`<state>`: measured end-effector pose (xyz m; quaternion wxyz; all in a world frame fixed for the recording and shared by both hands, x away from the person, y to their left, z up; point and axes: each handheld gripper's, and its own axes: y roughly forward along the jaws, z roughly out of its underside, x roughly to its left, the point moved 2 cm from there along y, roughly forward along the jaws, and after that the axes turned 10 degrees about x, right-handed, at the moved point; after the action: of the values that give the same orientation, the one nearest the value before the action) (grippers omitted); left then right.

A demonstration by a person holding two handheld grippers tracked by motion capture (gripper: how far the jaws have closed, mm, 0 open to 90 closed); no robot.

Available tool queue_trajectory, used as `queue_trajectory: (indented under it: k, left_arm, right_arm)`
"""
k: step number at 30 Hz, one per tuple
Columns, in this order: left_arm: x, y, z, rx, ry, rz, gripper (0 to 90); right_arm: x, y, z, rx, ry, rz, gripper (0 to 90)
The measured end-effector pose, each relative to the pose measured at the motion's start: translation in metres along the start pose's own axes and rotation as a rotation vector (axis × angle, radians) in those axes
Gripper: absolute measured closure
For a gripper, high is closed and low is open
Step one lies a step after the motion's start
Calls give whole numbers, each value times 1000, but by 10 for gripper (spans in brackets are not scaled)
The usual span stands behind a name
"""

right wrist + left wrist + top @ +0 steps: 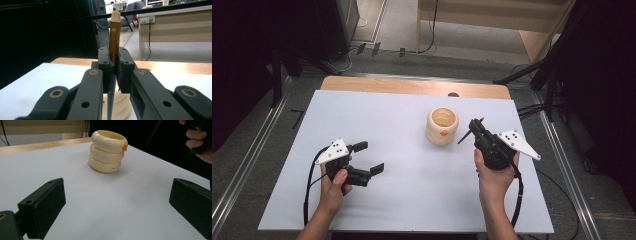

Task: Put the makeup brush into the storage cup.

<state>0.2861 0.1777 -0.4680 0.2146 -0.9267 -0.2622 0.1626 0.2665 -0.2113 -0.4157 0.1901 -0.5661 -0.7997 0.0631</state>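
Black right tongs (113, 72) were clamped on a slim gold-and-dark pen (114, 37), held just beside the cream ringed holder (442, 126) on the desk (402, 200). The left tongs (368, 157) hung open, well apart. Gripped mid-shaft and tilted, the pen might catch the rim and tip the holder.
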Motion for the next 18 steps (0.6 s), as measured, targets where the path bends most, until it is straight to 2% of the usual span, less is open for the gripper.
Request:
queue_trajectory:
  k: [4,8,18]
  left_arm:
    - [3,-4,3,10,-1,-5,14]
    - [6,-7,5,20,1,-16,14]
    - [12,-9,10,35,-4,-29,15]
  right_arm:
    - [-4,3,-2,2,15,10,843]
    - [-5,9,-8,0,9,8,843]
    - [3,19,-22,-2,-8,-1,844]
